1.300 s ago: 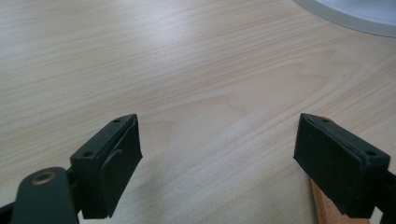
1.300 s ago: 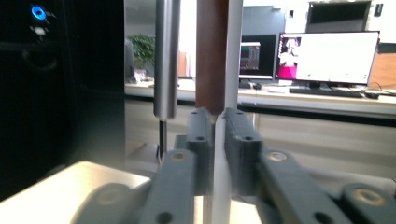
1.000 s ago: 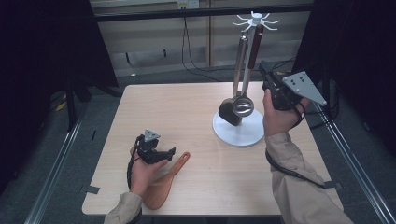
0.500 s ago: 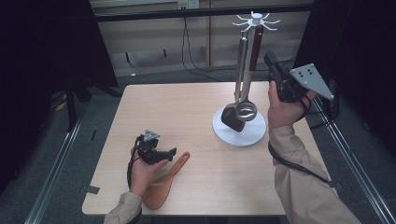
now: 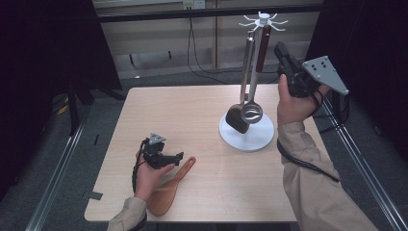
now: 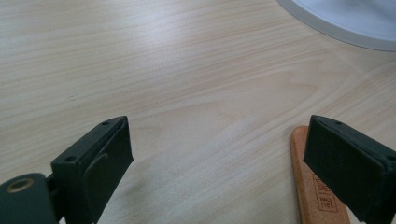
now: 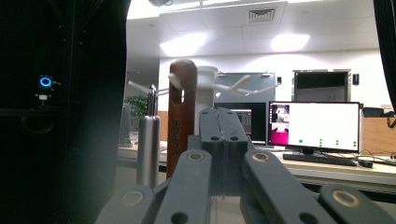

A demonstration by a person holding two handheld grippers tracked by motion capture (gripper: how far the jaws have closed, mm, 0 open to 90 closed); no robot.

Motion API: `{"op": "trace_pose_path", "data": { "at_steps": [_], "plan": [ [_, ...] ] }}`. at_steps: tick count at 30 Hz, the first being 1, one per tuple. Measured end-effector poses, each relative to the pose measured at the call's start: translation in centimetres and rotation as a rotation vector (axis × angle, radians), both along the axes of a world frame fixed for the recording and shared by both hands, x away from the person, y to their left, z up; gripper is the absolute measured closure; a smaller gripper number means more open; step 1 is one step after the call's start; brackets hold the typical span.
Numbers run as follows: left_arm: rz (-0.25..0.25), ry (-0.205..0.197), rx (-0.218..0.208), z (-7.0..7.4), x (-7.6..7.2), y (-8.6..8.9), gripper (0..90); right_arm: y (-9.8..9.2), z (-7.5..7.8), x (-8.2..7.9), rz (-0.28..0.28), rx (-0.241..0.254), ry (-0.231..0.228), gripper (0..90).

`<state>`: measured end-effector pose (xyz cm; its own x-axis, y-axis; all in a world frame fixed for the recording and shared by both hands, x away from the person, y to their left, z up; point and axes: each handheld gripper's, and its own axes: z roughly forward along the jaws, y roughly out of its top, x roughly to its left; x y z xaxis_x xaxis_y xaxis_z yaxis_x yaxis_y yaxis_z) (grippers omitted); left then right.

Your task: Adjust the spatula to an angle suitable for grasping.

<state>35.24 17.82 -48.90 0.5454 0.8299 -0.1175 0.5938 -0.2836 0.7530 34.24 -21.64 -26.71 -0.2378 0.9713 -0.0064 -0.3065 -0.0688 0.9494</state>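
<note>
The left gripper has its fingers spread wide and empty, low over the surface, one beside the wooden spatula handle. The right gripper has its fingers pressed together, empty, raised near the utensil rack

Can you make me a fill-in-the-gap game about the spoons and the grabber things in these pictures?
1. The wooden spatula lies flat on the ___.
2. The ladle hangs from the white ___.
3. The left gripper has its jaws ___.
4. The right gripper has its jaws ___.

Missing words: table; rack; open; shut
</note>
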Motion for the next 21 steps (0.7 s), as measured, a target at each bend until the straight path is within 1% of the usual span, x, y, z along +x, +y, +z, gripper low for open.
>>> {"op": "trace_pose_path", "data": {
  "at_steps": [4, 7, 9, 10, 12, 13, 14, 15, 17, 19, 21],
  "plan": [
    [-0.001, 0.0, 0.003, 0.1, 0.0, 0.1, 6.5, 0.0, 0.5, 0.3, 0.002, -0.004, -0.004, 90.0],
    [0.006, 0.0, -0.007, 0.0, 0.1, 0.0, 6.0, 0.3, 0.8, 0.6, 0.007, -0.017, -0.006, 90.0],
    [-0.002, 0.002, -0.006, 0.1, 0.1, 0.0, 6.0, 0.4, 1.0, 0.6, 0.003, -0.015, -0.011, 90.0],
    [-0.004, -0.002, 0.002, 0.1, 0.1, 0.0, 6.1, 0.4, 1.1, 0.6, 0.006, -0.013, -0.011, 90.0],
    [-0.005, -0.004, -0.002, 0.1, 0.1, -0.1, 6.0, 0.5, 1.3, 0.7, 0.006, -0.021, -0.015, 90.0],
    [0.001, -0.005, -0.008, 0.1, 0.1, -0.2, 6.0, 0.6, 1.4, 0.7, 0.002, -0.027, -0.011, 90.0],
    [-0.007, -0.003, 0.001, 0.1, 0.1, -0.1, 6.0, 0.6, 1.5, 0.7, -0.01, -0.034, -0.011, 90.0],
    [-0.004, -0.002, -0.004, 0.0, 0.1, -0.1, 6.1, 0.5, 1.6, 0.8, -0.017, -0.032, -0.006, 90.0],
    [-0.003, -0.005, 0.002, 0.1, 0.1, -0.1, 6.1, 0.3, 1.7, 1.1, -0.015, -0.008, 0.005, 90.0],
    [-0.007, -0.006, -0.001, 0.2, 0.1, 0.0, 6.2, 0.0, 1.6, 1.3, -0.027, -0.007, 0.018, 90.0],
    [-0.007, -0.005, -0.001, 0.2, 0.1, 0.0, 6.4, -0.1, 1.3, 1.5, -0.027, -0.001, 0.034, 90.0]
  ]
}}
